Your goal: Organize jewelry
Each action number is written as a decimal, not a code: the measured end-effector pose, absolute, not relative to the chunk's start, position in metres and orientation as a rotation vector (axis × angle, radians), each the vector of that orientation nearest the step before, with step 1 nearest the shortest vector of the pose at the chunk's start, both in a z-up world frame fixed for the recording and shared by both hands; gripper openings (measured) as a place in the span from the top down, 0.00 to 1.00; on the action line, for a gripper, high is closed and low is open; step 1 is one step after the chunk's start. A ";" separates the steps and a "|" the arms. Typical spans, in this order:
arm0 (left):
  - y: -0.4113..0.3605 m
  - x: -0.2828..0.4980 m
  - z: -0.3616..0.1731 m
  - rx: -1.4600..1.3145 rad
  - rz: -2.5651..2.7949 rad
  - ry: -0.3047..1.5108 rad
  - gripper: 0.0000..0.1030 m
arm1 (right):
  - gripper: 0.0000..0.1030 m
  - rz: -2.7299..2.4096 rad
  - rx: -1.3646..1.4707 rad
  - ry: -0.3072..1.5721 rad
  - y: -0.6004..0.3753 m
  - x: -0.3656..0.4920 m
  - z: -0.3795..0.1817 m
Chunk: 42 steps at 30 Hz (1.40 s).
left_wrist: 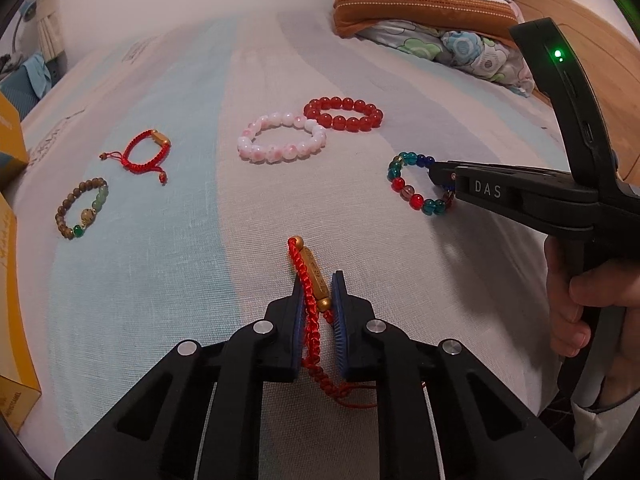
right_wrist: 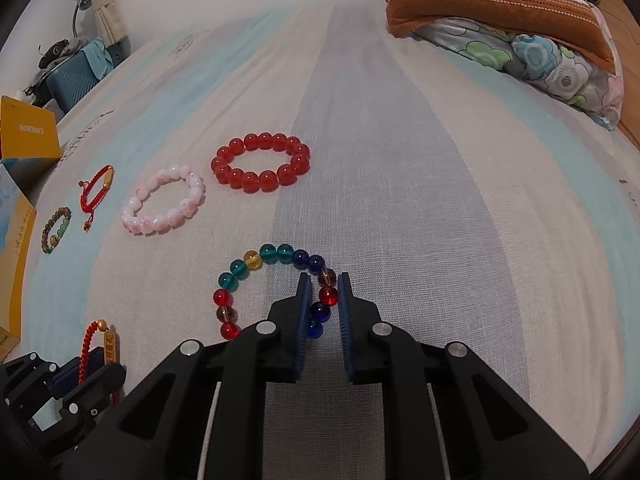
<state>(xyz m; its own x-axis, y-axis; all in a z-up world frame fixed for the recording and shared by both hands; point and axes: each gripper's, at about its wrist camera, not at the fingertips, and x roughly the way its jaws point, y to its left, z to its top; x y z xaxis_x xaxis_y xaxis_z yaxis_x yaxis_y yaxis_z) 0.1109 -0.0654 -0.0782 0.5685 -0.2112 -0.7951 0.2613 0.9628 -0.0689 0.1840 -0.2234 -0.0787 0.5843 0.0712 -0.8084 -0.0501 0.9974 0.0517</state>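
My left gripper (left_wrist: 319, 280) is shut on a red cord bracelet with a gold tube (left_wrist: 314, 276), low over the striped bedsheet (left_wrist: 160, 280); it also shows in the right wrist view (right_wrist: 96, 344). My right gripper (right_wrist: 325, 282) is shut on a multicolour glass bead bracelet (right_wrist: 256, 264), also seen in the left wrist view (left_wrist: 408, 188). On the sheet lie a red bead bracelet (right_wrist: 262, 162), a pink-white bead bracelet (right_wrist: 164, 200), a second red cord bracelet (left_wrist: 140, 150) and a brown-green bead bracelet (left_wrist: 82, 208).
Yellow cardboard boxes (right_wrist: 28, 132) stand along the left edge of the bed. Folded pillows and a floral quilt (right_wrist: 520, 20) lie at the far right. A wooden headboard (left_wrist: 580, 32) is behind them.
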 end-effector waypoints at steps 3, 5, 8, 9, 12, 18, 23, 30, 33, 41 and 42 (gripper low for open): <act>-0.066 0.110 -0.078 0.061 -0.278 0.924 0.88 | 0.87 0.071 0.026 0.943 -0.223 0.184 -0.078; -0.066 0.111 -0.077 0.061 -0.276 0.924 0.88 | 0.88 0.072 0.030 0.943 -0.223 0.184 -0.078; -0.066 0.110 -0.076 0.062 -0.277 0.919 0.88 | 0.88 0.075 0.038 0.938 -0.225 0.184 -0.076; -0.066 0.110 -0.075 0.062 -0.277 0.919 0.88 | 0.88 0.076 0.041 0.935 -0.225 0.183 -0.075; -0.065 0.108 -0.072 0.062 -0.277 0.914 0.89 | 0.88 0.082 0.049 0.922 -0.226 0.182 -0.071; -0.063 0.104 -0.062 0.057 -0.275 0.908 0.89 | 0.91 0.098 0.074 0.896 -0.229 0.176 -0.058; -0.058 0.102 -0.052 0.053 -0.267 0.904 0.89 | 0.91 0.103 0.086 0.888 -0.232 0.176 -0.052; -0.048 0.096 -0.038 0.058 -0.246 0.898 0.89 | 0.91 0.130 0.112 0.867 -0.230 0.170 -0.036; -0.043 0.095 -0.031 0.060 -0.236 0.888 0.89 | 0.91 0.152 0.130 0.859 -0.227 0.167 -0.028; -0.029 0.092 -0.015 0.061 -0.212 0.866 0.89 | 0.91 0.157 0.101 0.830 -0.215 0.159 -0.008; -0.028 0.092 -0.012 0.062 -0.211 0.863 0.89 | 0.91 0.158 0.096 0.827 -0.213 0.158 -0.005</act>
<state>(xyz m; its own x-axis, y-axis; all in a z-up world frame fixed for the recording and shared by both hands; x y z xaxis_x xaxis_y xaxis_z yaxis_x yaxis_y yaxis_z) 0.0915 -0.0279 -0.0121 0.6310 -0.1592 -0.7593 0.2090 0.9774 -0.0313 0.1579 -0.2129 -0.0051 0.6664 0.1770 -0.7243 -0.1020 0.9839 0.1466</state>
